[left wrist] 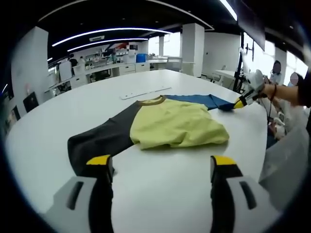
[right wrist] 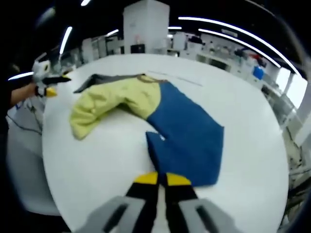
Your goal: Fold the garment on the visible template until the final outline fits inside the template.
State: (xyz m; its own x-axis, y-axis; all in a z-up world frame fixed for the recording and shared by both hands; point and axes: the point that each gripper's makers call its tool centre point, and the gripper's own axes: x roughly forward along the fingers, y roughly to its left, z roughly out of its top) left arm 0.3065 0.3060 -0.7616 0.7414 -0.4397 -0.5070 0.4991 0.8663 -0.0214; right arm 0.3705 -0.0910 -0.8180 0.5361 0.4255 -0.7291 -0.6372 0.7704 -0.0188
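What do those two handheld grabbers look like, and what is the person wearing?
Each gripper, left and right, has pale grey bodies carrying two black jaws capped with yellow tips. In the left gripper view, the person's hand wears a dark wristband, with a dark sleeve above it.

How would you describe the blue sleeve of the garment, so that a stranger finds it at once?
Start from the big white table. On it lies one garment with a yellow body. The blue sleeve spreads flat from the yellow part toward the right tongs, shut on its edge; the opposite sleeve is dark grey.
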